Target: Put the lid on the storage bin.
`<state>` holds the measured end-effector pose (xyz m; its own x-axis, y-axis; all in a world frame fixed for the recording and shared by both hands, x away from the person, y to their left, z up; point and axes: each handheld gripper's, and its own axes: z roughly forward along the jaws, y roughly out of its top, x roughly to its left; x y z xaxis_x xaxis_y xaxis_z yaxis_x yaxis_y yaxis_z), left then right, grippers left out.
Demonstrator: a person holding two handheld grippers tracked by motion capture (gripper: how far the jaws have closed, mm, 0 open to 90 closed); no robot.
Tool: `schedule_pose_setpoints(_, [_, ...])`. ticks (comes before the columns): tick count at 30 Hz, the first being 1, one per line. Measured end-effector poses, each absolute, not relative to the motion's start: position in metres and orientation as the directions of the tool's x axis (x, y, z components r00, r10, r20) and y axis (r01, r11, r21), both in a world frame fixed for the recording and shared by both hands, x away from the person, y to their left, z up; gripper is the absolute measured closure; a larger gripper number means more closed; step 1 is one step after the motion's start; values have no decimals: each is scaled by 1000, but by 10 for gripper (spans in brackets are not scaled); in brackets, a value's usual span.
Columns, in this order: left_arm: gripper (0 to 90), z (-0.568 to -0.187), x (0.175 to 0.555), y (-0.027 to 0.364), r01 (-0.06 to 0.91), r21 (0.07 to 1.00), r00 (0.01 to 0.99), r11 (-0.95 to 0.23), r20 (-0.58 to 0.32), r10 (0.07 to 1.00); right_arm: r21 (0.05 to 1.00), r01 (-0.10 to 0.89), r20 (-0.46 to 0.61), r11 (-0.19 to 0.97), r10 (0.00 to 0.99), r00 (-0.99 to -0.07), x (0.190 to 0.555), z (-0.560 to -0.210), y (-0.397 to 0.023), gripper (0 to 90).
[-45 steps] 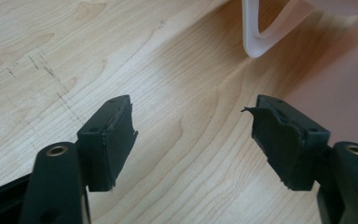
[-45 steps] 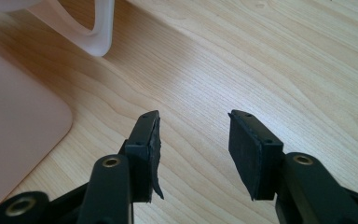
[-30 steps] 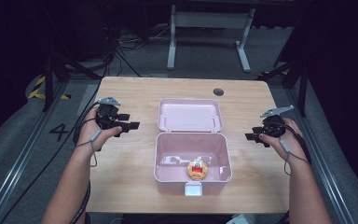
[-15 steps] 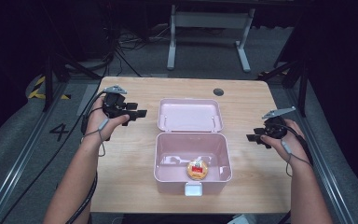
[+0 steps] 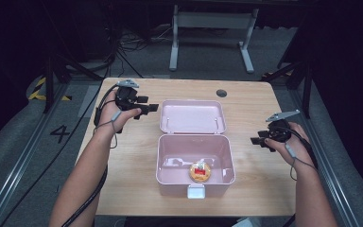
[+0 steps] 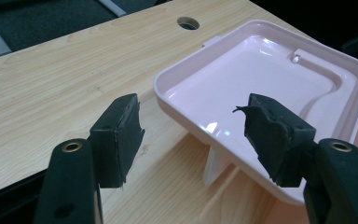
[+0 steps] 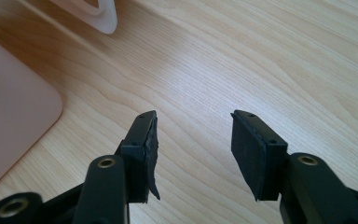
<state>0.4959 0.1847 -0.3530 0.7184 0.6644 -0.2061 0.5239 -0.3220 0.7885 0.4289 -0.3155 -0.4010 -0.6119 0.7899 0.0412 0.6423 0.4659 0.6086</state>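
High view: pink rectangular plastic box at mid-table, open, with its hinged pink lid laid back flat on the far side. Inside, toward the front, one small round orange item with a red-and-white label; too small to read further. At the front wall, a small pale latch tab.

Just beside the lid's left edge, the left gripper. Seen in the left gripper view with jaws wide, just been opening, nothing between the pads, the lid's near corner lined up just beyond the gap. Likely about to take the lid by its rim and swing it shut.

Well apart on the other side, the right gripper, also spread wide and holding nothing, poised over the bare light wooden table near the box's right wall.

Possible trouble, as a judgement:
- Slipping off the rim, from too shallow a bite on smooth, glossy plastic.
- Shoving or tipping the whole box, from pushing the lid sideways with nothing to steady the base.
- Failing to close flush, should the lid come down skewed and miss the latch.

Count: one box, one lid, one round item, one latch tab, two grippers, one dark round hole in the tabletop.
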Motion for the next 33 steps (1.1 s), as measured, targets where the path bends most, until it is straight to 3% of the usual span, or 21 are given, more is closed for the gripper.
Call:
schedule_pose_setpoints(14, [315, -369, 526, 155, 572, 764, 699, -300, -261, 666, 623, 627, 38, 467, 783, -621, 422, -401, -317, 509])
schedule_pose_setpoints(33, [303, -399, 544, 149, 658, 694, 634, -291, -304, 711, 630, 599, 28, 495, 756, -654, 422, -399, -308, 494])
